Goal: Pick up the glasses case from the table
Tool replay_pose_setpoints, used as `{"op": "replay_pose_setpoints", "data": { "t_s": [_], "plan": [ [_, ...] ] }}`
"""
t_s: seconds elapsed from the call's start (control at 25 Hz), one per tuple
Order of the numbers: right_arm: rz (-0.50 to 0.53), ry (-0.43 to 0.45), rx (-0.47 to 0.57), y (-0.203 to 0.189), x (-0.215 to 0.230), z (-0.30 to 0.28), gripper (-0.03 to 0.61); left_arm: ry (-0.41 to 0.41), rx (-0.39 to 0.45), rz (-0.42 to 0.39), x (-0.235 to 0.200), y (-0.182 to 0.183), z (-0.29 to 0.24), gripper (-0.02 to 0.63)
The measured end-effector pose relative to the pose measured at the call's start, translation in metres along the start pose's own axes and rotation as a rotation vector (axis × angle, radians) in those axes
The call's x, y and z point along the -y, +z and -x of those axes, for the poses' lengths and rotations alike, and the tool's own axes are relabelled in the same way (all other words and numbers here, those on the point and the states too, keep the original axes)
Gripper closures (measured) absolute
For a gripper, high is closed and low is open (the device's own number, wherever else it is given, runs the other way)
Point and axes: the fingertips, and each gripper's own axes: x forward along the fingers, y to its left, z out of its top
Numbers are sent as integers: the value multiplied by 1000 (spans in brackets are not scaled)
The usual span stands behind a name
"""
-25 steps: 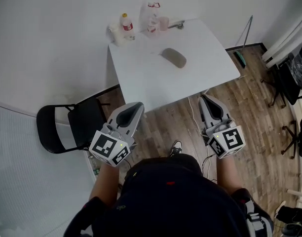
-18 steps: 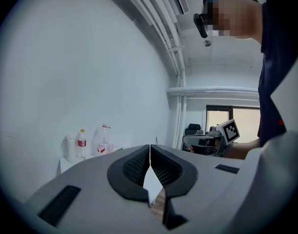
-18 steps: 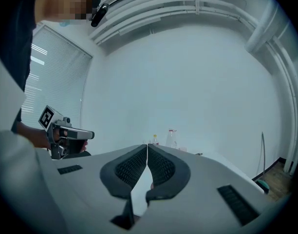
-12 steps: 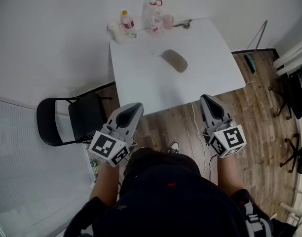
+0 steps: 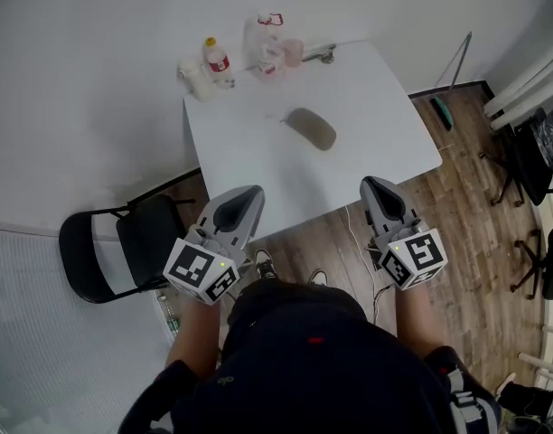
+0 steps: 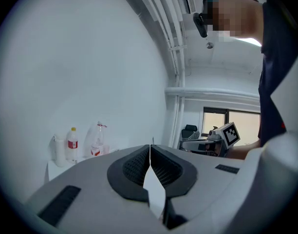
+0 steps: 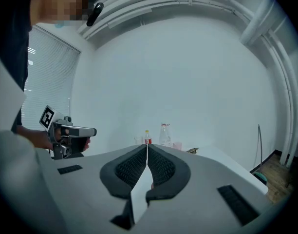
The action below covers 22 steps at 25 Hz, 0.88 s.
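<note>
A grey-brown oval glasses case (image 5: 311, 128) lies near the middle of the white table (image 5: 258, 170). My left gripper (image 5: 245, 194) is held level just off the table's near edge, at its left, jaws shut with nothing between them. My right gripper (image 5: 371, 184) hovers at the near right part of the table edge, also shut and empty. Both are well short of the case. In the left gripper view the left gripper (image 6: 150, 146) hides the case; in the right gripper view the right gripper (image 7: 147, 146) does the same.
At the table's far edge stand a red-labelled bottle (image 5: 218, 62), a clear bottle (image 5: 266, 43), a pink cup (image 5: 294, 52) and a white item (image 5: 194, 78). A black folding chair (image 5: 123, 247) stands left of the table. Office chairs (image 5: 534, 152) are at the right, on wooden floor.
Both grippers have moved forward toward the table's near edge, and the table sits closer beneath them. Their jaws stayed shut.
</note>
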Motion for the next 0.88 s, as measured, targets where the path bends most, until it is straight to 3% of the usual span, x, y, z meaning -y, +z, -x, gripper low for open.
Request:
{"op": "replay_pose_setpoints", "data": {
  "t_s": [0.16, 0.44, 0.68, 0.72, 0.8, 0.88],
  "plan": [
    [23, -37, 0, 12, -11, -35, 555, -27, 5, -22, -43, 10, 1, 589],
    [-1, -85, -53, 9, -30, -98, 555, -104, -45, -2, -103, -8, 10, 590],
    [-3, -85, -141, -21, -8, -126, 553, -74, -41, 37, -121, -19, 7, 590],
    [11, -78, -162, -27, -3, -130, 535, -71, -38, 51, -119, -19, 5, 589],
    [47, -58, -224, -43, 8, -140, 408, -69, -33, 82, -113, -19, 1, 589],
    [94, -43, -295, -63, 21, -153, 349, -65, -33, 103, -105, -21, -5, 589]
  ]
}}
